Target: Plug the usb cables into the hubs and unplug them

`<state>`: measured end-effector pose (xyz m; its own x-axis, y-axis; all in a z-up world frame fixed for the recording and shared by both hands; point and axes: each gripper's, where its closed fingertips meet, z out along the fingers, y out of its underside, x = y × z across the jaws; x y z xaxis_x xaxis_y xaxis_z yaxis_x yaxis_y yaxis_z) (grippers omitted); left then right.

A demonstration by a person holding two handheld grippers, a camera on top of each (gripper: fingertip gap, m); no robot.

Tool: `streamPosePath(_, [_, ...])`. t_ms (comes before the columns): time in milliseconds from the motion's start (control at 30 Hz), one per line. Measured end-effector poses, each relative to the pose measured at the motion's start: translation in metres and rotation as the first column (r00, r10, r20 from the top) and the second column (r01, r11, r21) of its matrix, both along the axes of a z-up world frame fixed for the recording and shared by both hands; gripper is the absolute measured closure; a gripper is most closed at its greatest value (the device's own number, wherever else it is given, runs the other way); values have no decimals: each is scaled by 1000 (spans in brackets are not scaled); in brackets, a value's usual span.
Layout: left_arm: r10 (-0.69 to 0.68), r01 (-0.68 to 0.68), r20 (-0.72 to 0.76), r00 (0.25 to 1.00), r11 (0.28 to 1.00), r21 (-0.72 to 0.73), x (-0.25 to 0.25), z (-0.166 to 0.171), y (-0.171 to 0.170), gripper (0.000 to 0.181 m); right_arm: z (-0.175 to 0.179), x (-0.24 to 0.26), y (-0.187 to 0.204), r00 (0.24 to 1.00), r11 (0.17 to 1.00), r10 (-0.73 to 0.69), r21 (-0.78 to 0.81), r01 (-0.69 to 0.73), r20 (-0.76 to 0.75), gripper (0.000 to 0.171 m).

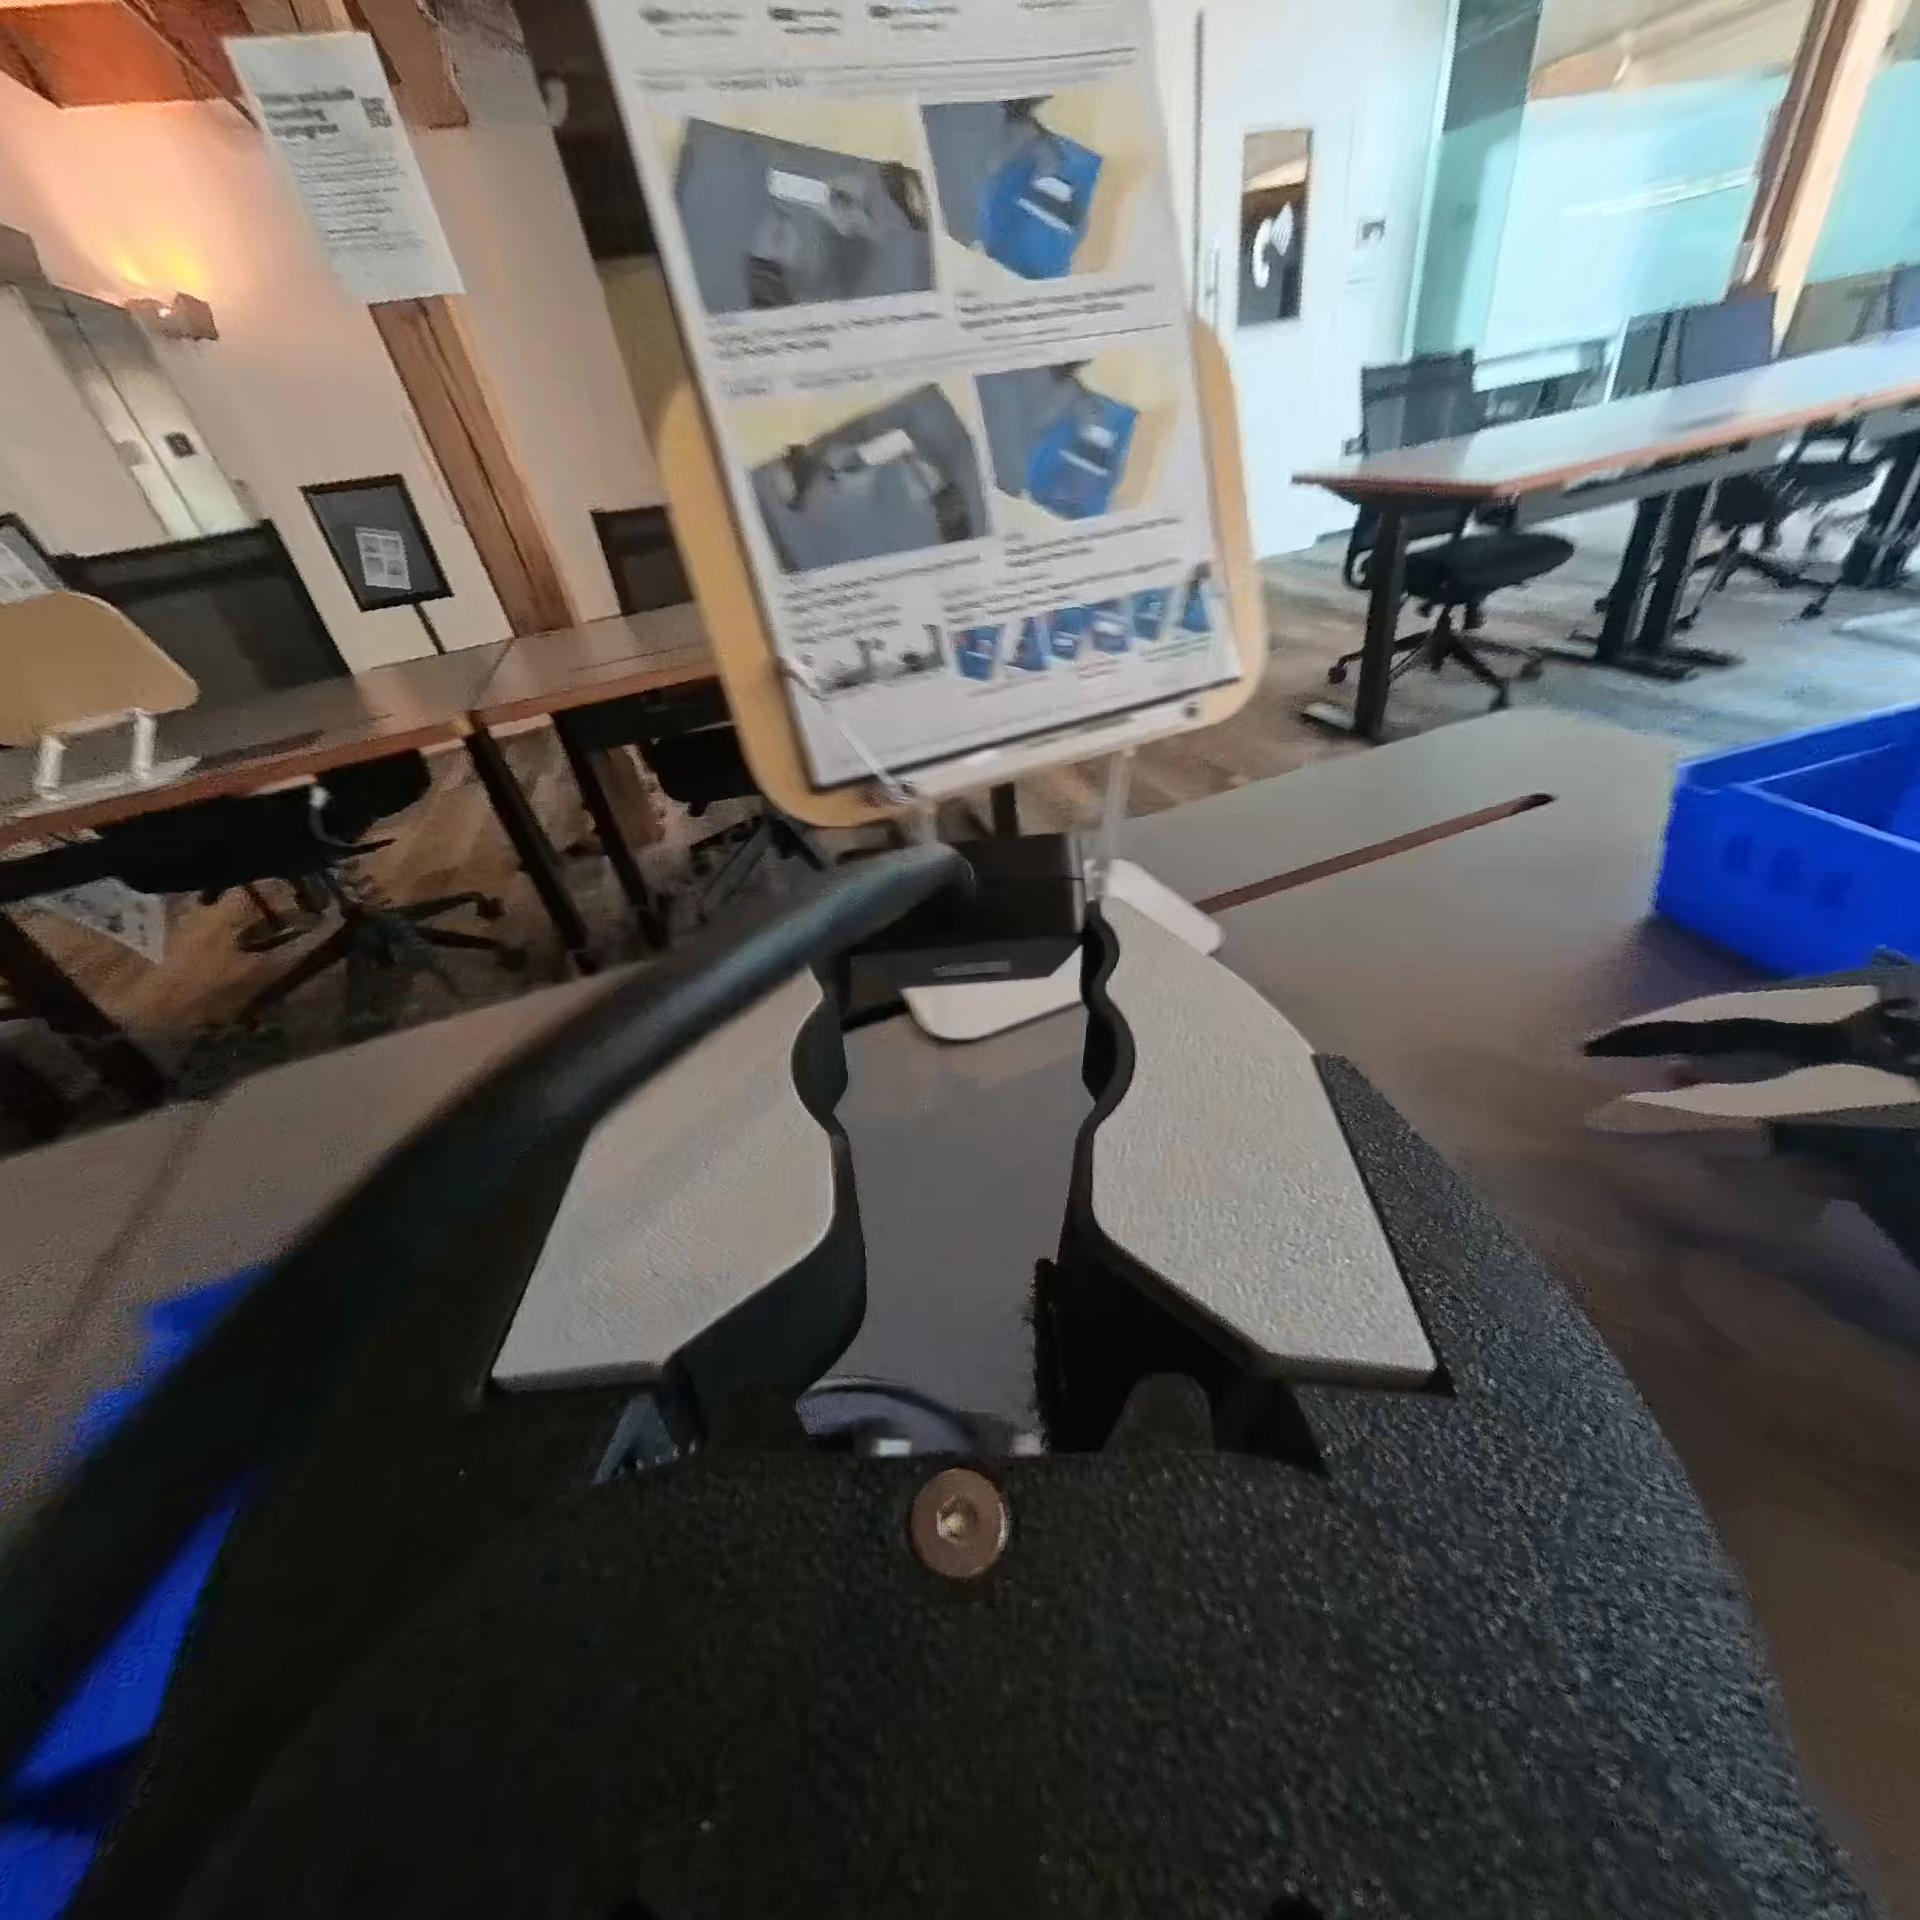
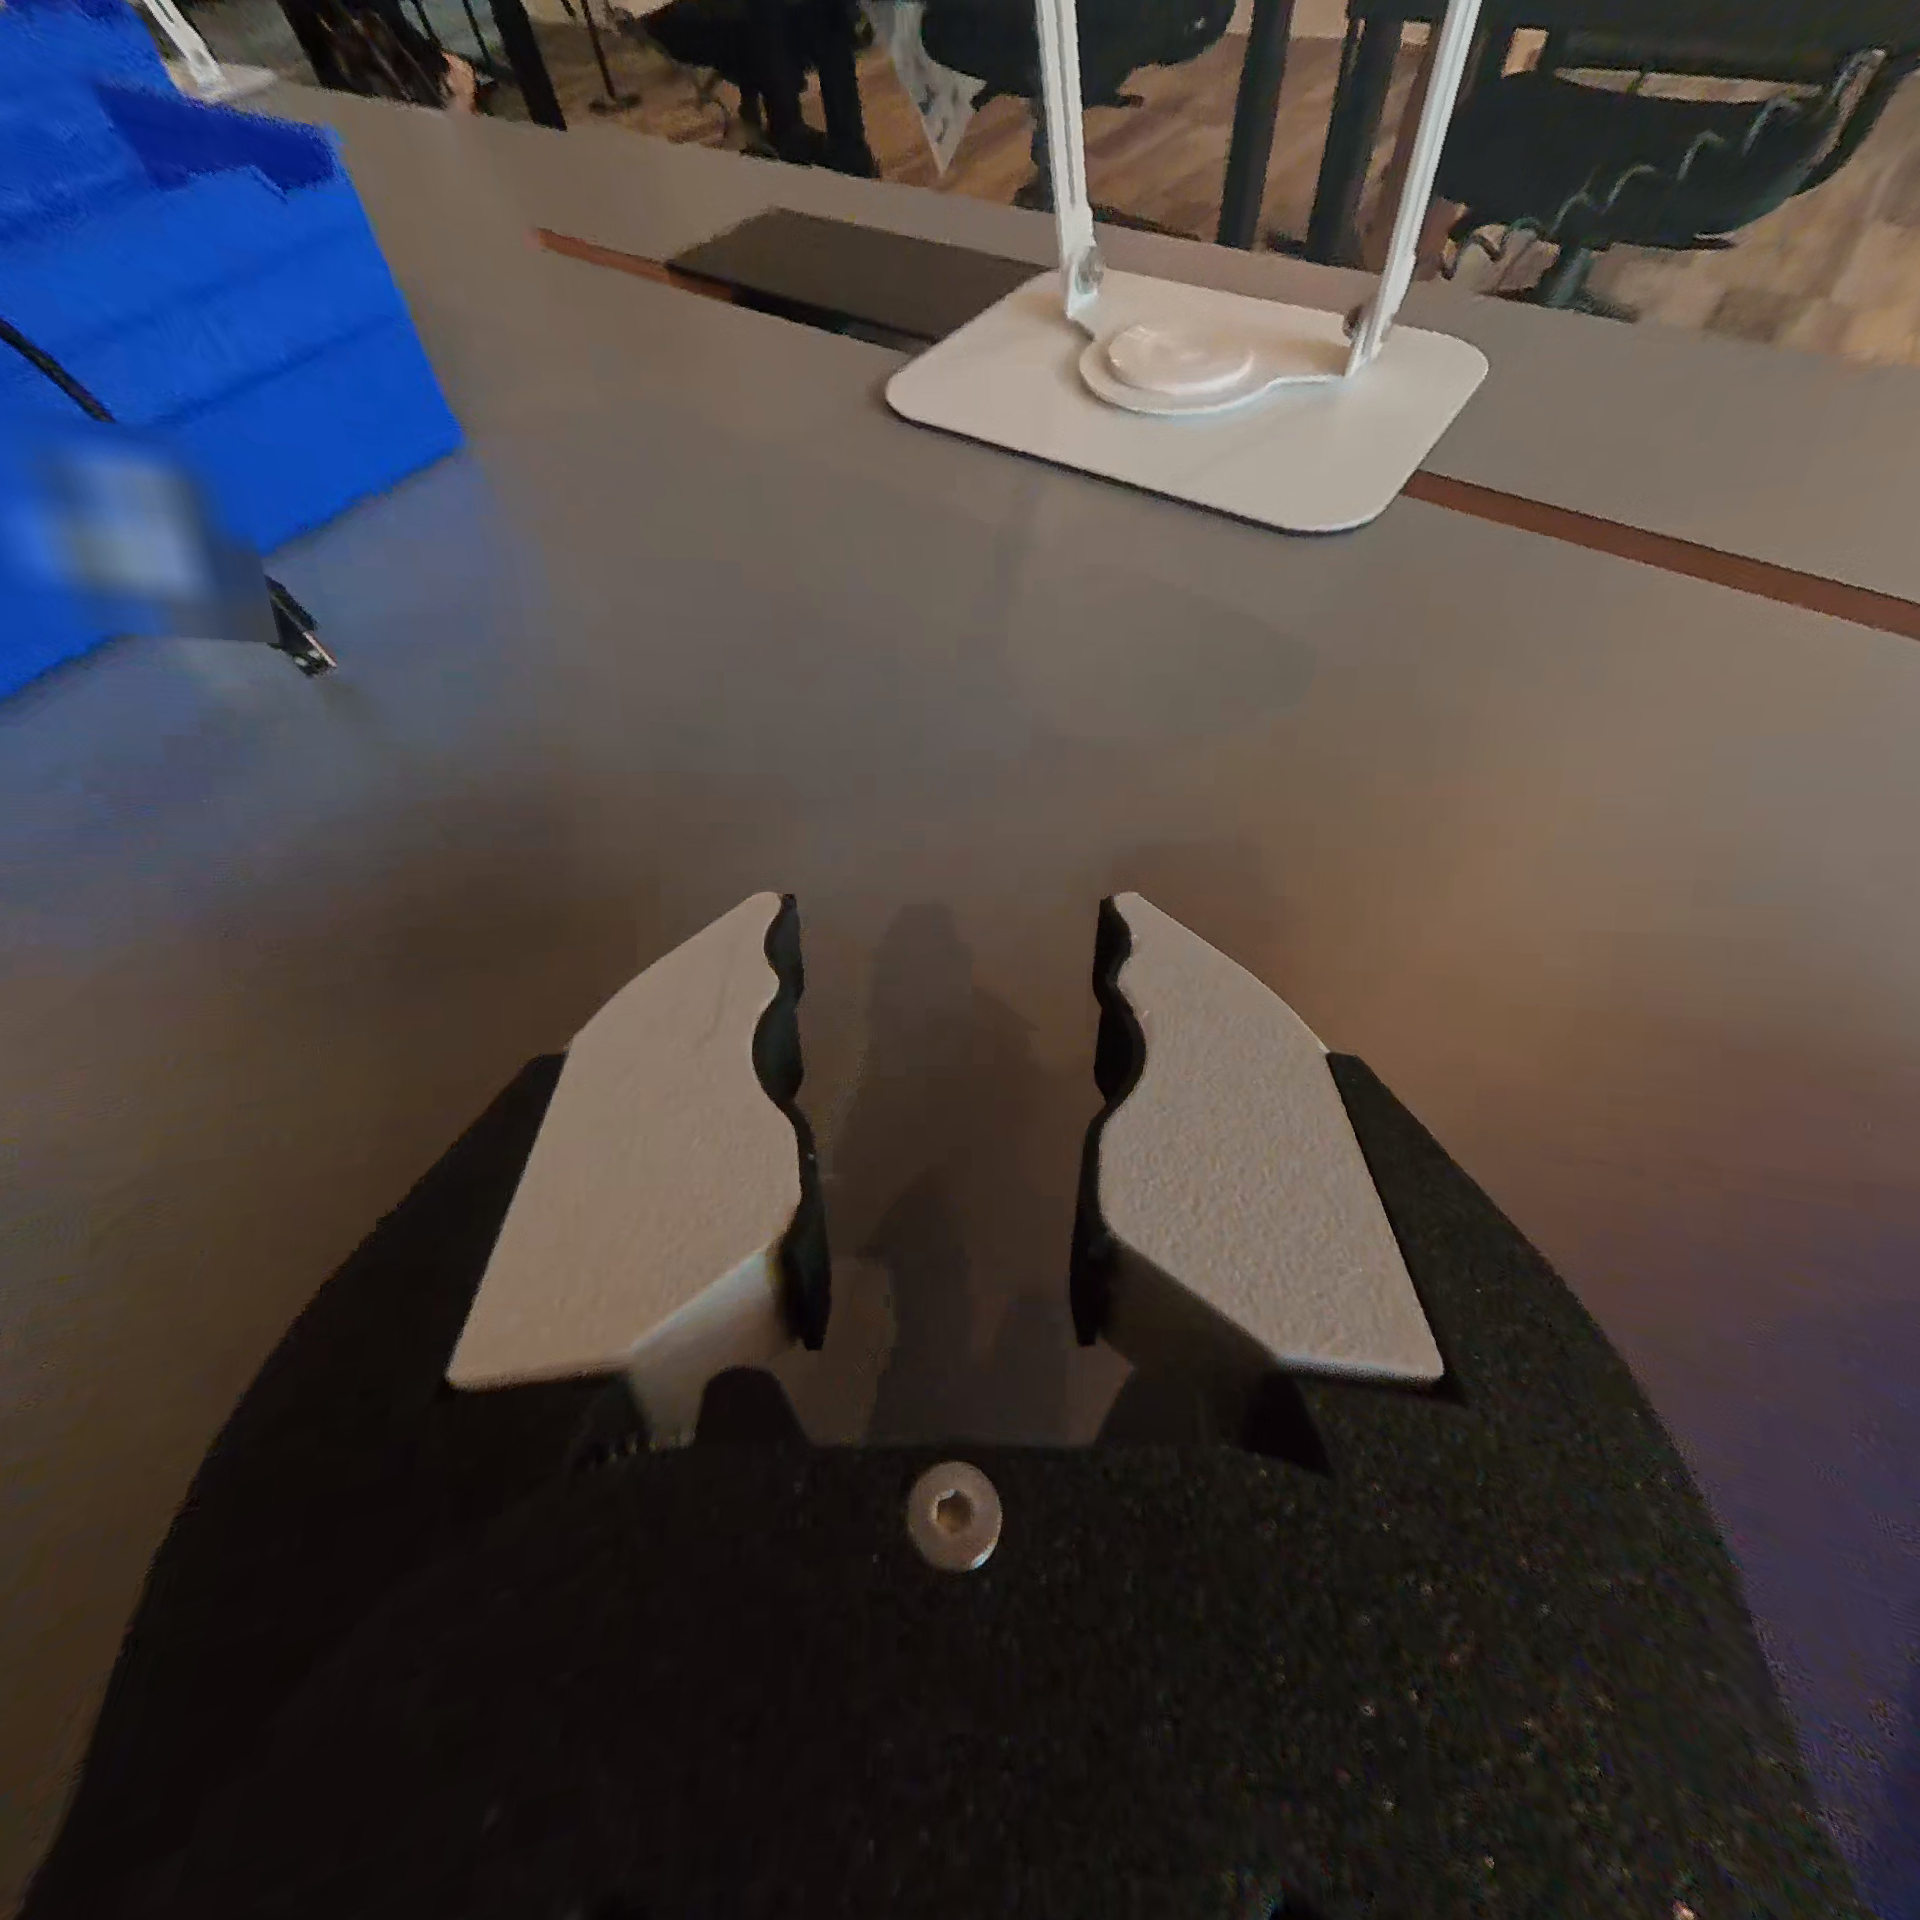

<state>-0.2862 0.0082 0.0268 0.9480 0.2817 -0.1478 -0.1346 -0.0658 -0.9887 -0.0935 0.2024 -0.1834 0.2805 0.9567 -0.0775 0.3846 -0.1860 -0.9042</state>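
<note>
The right gripper [image 2: 945,1117] has matt, grainy pale-grey fingers [image 2: 665,1132] edged in smooth black, seated in a rough, sandpaper-like black body with a bright metal screw [image 2: 954,1529]. Beyond the right gripper, the table [image 2: 935,707] is a smooth grey surface with a soft sheen, and on it the stand base [image 2: 1247,457] looks like smooth matt white metal. Left of the stand base, the blue bin [image 2: 208,301] looks like plain plastic.
</note>
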Motion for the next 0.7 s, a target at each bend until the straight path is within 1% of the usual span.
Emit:
streamPosePath(100, [17, -17, -2, 1000, 998, -68, -52, 46, -14, 138, 4, 1, -2, 1000, 1000, 2, 0, -2, -15, 118])
streamPosePath(167, [-60, 63, 45, 997, 995, -78, -65, 74, -13, 138, 4, 2, -1, 1000, 1000, -2, 0, 2, -10, 118])
streamPosePath(200, [-95, 102, 83, 992, 991, -84, -70, 83, -11, 138, 4, 2, -1, 1000, 1000, -7, -4, 7, -11, 118])
streamPosePath(233, [-97, 105, 88, 991, 990, -98, -80, 89, -9, 138, 4, 2, 0, 1000, 1000, -9, -7, 9, -13, 118])
streamPosePath(300, [-46, 48, 20, 999, 986, -160, -101, 94, -7, 138, 4, 3, 1, 1000, 1000, -14, -11, 14, -15, 118])
streamPosePath(333, [-41, 39, -3, 999, 981, -190, -108, 94, -6, 138, 4, 4, 2, 1000, 1000, -22, -14, 22, -17, 118])
streamPosePath(367, [-59, 61, 18, 998, 975, -213, -111, 90, -3, 138, 4, 4, 3, 999, 1000, -26, -17, 26, -18, 118])
streamPosePath(433, [-142, 163, 102, 985, 957, -240, -109, 72, 4, 138, 4, 5, 5, 999, 999, -32, -25, 31, -21, 118])
streamPosePath(533, [-203, 245, 154, 967, 907, -342, -116, 27, 7, 138, 5, 6, 6, 999, 999, -38, -29, 37, -26, 119])
streamPosePath(633, [-227, 320, 255, 940, 848, -423, -127, -10, 8, 138, 3, 6, 7, 999, 999, -40, -36, 39, -21, 119])
streamPosePath(700, [-222, 336, 275, 935, 799, -498, -136, -28, 5, 137, 2, 7, 7, 999, 999, -42, -33, 41, -14, 119])
